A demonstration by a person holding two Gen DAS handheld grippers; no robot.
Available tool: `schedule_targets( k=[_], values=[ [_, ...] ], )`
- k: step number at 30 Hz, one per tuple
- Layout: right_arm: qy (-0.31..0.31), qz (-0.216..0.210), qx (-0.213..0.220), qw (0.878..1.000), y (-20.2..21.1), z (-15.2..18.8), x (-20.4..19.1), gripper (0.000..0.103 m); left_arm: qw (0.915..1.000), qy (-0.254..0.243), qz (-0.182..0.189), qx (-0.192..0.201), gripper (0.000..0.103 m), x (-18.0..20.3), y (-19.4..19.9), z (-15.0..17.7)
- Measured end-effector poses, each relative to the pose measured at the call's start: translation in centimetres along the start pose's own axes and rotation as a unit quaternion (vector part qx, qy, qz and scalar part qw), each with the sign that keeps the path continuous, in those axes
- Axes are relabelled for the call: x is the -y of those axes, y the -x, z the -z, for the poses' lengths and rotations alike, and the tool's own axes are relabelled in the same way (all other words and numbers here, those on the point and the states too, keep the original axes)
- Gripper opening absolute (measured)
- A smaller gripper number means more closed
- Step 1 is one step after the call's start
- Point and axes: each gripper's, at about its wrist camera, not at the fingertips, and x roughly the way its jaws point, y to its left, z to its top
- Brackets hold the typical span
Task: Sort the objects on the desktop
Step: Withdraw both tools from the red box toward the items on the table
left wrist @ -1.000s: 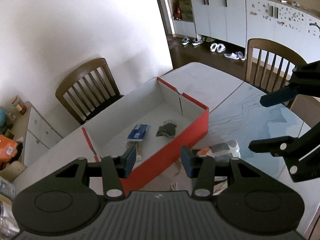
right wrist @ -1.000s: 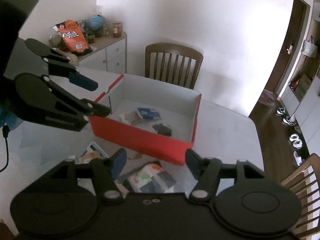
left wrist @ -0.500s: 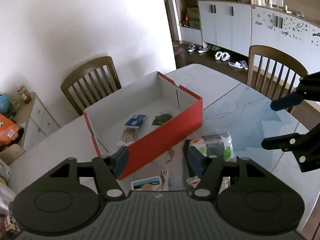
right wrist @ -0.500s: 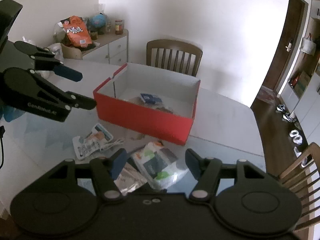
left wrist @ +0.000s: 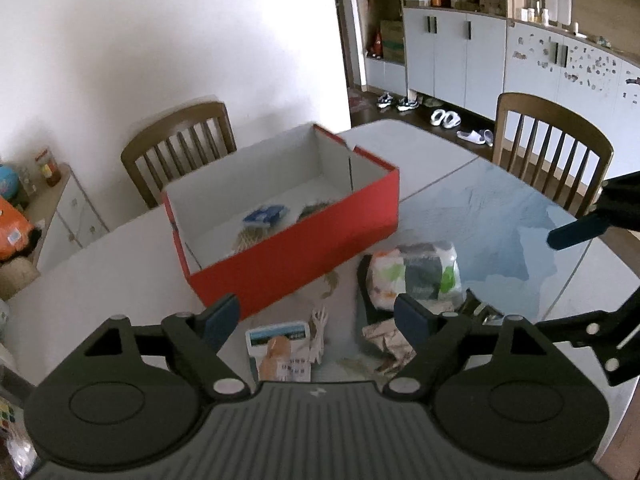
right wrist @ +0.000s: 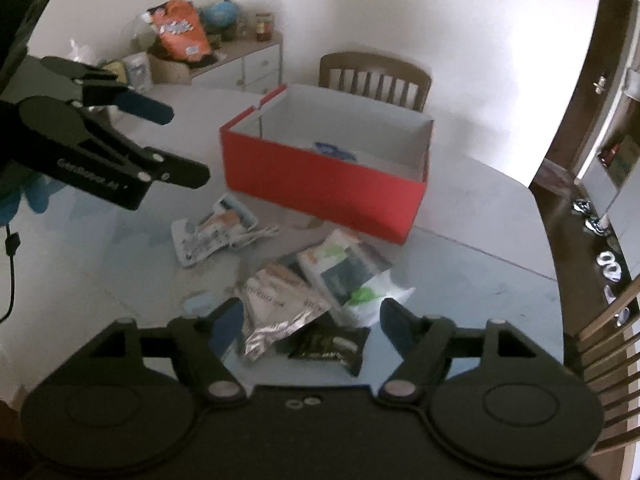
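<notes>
Box, red outside and white inside, lid off, sits on the table toward its far edge, near the wall-side chair. Inside it: a blue packet, a bundle of pale sticks just beside that, and a dark lump, partly hidden by the near wall.

Loose things lie on the table in front of the box, toward the near edge. White pouch with green and grey print lies closest to the box's right corner. Silver foil wrapper overlaps its left side. Black sachet lies nearer still, partly under both. Card packet with a blue stripe lies apart to the left, thin white sticks fanning from its edge.

Left gripper hangs over the card packet, jaws opening, nothing between them. Right gripper hangs over the foil wrapper and sachet, jaws opening too; pads clear of both items.

Second chair stands at the table's far right edge. Sideboard against the wall carries an orange bag and a globe. Picture blurred; small print unreadable.
</notes>
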Motion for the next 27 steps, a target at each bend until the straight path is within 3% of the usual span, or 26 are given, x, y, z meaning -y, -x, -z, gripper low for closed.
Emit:
schedule_targets(
  k=[5, 11, 27],
  values=[
    [-0.011, 0.000, -0.010, 1.000, -0.8, 0.8, -0.2, 0.080, 0.9998, 0.019, 0.005, -0.007, 0.103, -0.4, -0.9, 1.8],
    [-0.027, 0.018, -0.011, 0.999, -2.0, 2.0, -0.1, 0.080, 0.9994, 0.033, -0.002, -0.003, 0.103, -0.8, -1.9, 3.3],
    [-0.046, 0.048, -0.030, 0.997, -6.2, 4.4, 0.4, 0.080, 0.9967, 0.060, -0.010, -0.053, 0.103, -3.1, -7.0, 7.0]
  ],
)
